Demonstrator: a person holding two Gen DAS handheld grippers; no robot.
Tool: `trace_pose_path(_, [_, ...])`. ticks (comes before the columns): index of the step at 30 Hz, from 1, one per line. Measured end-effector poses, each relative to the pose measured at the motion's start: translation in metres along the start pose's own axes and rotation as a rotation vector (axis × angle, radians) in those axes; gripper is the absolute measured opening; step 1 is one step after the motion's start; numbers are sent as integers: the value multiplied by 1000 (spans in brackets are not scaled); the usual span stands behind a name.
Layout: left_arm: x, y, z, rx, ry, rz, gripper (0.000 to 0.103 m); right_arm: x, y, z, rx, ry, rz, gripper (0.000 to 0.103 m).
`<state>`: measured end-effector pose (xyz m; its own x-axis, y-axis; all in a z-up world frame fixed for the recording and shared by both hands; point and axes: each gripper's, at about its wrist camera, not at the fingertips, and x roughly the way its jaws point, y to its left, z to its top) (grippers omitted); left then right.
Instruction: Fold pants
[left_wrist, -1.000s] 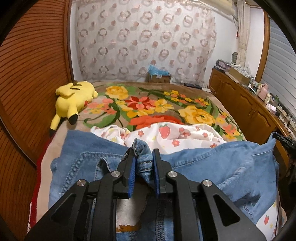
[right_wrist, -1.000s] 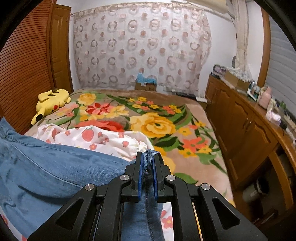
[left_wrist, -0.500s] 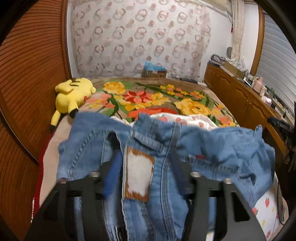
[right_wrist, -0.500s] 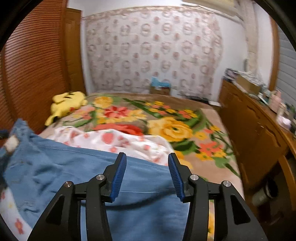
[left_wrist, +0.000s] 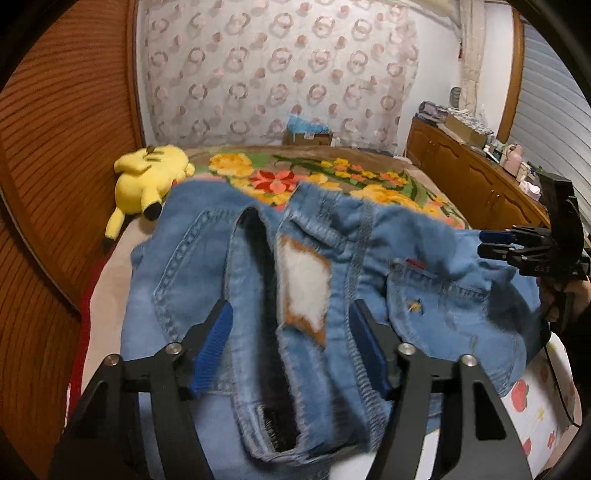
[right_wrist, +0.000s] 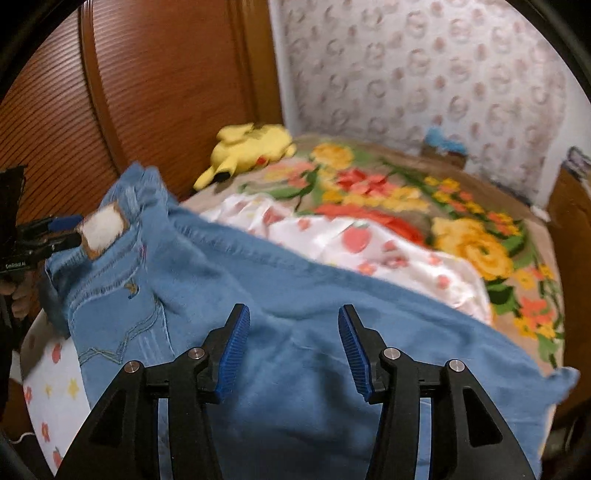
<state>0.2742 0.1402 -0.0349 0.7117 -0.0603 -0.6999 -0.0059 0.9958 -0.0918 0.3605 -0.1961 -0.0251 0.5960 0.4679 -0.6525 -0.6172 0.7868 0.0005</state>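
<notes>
floral bedspread (left_wrist: 376, 192) upper centre; blue jeans (left_wrist: 229, 295) heaped mid-frame; left gripper (left_wrist: 291, 350) easing narrower yet unclamped, right gripper (right_wrist: 293, 354) parted, holding nothing.

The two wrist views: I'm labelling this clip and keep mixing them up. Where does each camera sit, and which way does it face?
Left wrist: rides the left gripper, facing down the bed over the jeans' waistband; the right gripper and its hand show at right.
Right wrist: rides the right gripper, facing across the jeans toward the wooden wall; the left gripper shows at left.
Shared: jeans, yellow plush, floral blanket, patterned curtain.
</notes>
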Motion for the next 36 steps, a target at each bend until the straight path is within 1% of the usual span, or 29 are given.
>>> trace_pose_path(2, [4, 4, -3, -6, 16, 2, 57, 12, -2, 7, -8, 27, 41, 52])
trace_pose_path(8, [7, 7, -11, -14, 30, -1, 45, 17, 6, 26, -59, 6, 150, 52])
trace_pose_path(9, [6, 6, -11, -11, 28, -4, 42, 20, 8, 28, -69, 10, 152, 52])
trace_pose_path(10, [6, 6, -13, -10, 26, -8, 39, 17, 0, 24, -74, 13, 149, 52])
trace_pose_path(12, [5, 4, -13, -6, 22, -23, 27, 27, 1, 28, -83, 24, 147, 52])
trace_pose_path(13, [4, 3, -13, -2, 18, -28, 25, 33, 2, 29, -86, 36, 147, 52])
trace_pose_path(14, [3, 2, -14, 2, 15, -31, 21, 37, 1, 29, -86, 46, 148, 47])
trace_pose_path(15, [2, 2, -14, 9, 12, -33, 17, 38, 0, 30, -82, 54, 144, 38])
trace_pose_path(16, [1, 0, -15, 11, 11, -36, 15, 38, -1, 32, -78, 62, 142, 17])
trace_pose_path(17, [0, 0, -16, 11, 9, -39, 14, 41, -2, 34, -78, 66, 140, 5])
trace_pose_path(18, [-2, 1, -17, 7, 8, -39, 12, 37, 1, 39, -81, 62, 139, 5])
trace_pose_path(19, [-2, 2, -17, 2, 12, -37, 11, 35, 2, 43, -85, 52, 140, 4])
trace_pose_path(21, [-6, 4, -19, -2, 6, -40, 9, 24, 5, 53, -90, 0, 95, 3])
trace_pose_path(24, [-18, 8, -21, -21, -18, -40, 8, 11, 15, 70, -105, -75, 90, 2])
trace_pose_path(28, [-31, 14, -22, -39, -44, -33, 8, 12, 33, 85, -150, -123, 54, 2])
trace_pose_path(30, [-33, 14, -25, -34, -38, -15, 8, 24, 41, 90, -162, -118, 38, 2])
trace_pose_path(32, [-31, 13, -27, -30, -29, -9, 8, 39, 46, 86, -162, -82, 36, 2])
trace_pose_path(34, [-30, 10, -25, -23, -22, -5, 8, 55, 44, 80, -136, -39, 36, 2])
trace_pose_path(36, [-32, 5, -24, -5, -25, 9, 12, 60, 40, 74, -103, -34, 53, 4])
